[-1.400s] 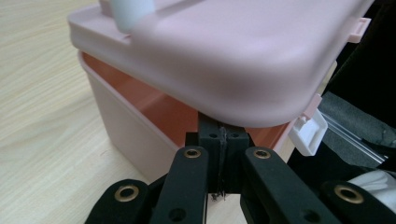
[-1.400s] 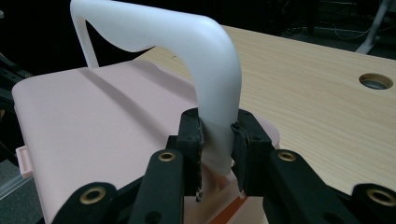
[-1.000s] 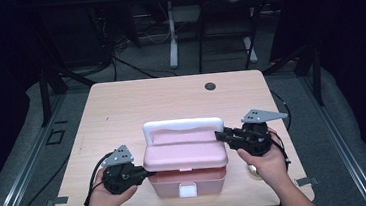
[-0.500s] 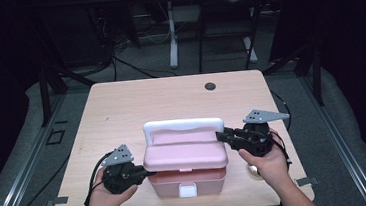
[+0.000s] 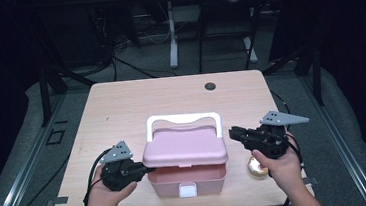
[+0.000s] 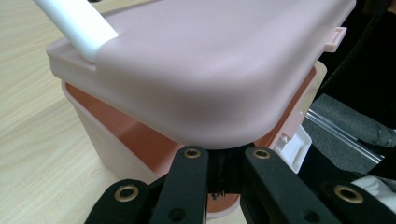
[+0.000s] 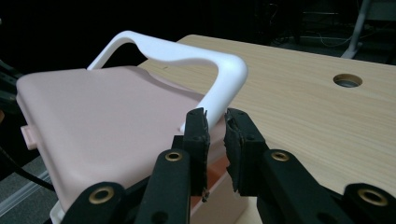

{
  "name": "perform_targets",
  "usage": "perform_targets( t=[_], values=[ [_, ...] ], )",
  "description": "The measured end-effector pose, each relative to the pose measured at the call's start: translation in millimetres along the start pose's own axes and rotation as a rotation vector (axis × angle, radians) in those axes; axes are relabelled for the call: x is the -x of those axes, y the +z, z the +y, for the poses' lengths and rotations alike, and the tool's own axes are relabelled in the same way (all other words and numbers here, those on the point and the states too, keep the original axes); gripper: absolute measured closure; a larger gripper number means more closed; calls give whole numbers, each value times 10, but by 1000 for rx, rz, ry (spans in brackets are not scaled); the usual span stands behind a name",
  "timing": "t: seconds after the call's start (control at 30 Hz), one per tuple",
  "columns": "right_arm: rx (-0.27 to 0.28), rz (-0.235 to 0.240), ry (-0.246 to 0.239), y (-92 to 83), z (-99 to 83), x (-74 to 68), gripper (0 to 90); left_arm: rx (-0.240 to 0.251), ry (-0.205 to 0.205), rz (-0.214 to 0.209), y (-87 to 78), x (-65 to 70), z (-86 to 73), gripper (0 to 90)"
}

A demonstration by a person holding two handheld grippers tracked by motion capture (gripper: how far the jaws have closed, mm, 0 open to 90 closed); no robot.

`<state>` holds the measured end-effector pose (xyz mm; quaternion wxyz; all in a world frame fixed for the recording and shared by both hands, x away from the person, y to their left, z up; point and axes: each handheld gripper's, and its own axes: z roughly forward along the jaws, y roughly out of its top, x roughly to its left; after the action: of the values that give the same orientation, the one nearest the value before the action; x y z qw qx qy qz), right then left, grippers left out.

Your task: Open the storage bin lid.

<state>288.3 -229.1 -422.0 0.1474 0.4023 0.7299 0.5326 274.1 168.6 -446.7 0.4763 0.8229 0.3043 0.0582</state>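
1. The left gripper (image 5: pixel 144 169) sits near the worktop's (image 5: pixel 121 108) front left corner, its jaws pinched tight at the raised lid (image 5: pixel 184 145) of the pink box (image 5: pixel 188 180).
2. The box stands at the middle of the front edge, its white handle (image 5: pixel 182 119) toward the back.
3. The right gripper (image 5: pixel 234 132) hovers near the front right corner; its jaws have just been closing, narrow, empty, beside the handle.
4. A grommet hole (image 5: pixel 210 86) lies near the back edge; dark floor and cables surround the worktop.
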Motion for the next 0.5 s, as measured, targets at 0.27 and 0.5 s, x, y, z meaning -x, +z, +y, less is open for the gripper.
perform_targets(
  t=[0.27,0.5],
  values=[
    [-7,-19,-13,-70,-91,-25,820,9,3,2,-49,0,104,898],
    [-23,-23,-24,-64,-211,-74,861,20,5,8,-74,0,201,898]
  ],
)
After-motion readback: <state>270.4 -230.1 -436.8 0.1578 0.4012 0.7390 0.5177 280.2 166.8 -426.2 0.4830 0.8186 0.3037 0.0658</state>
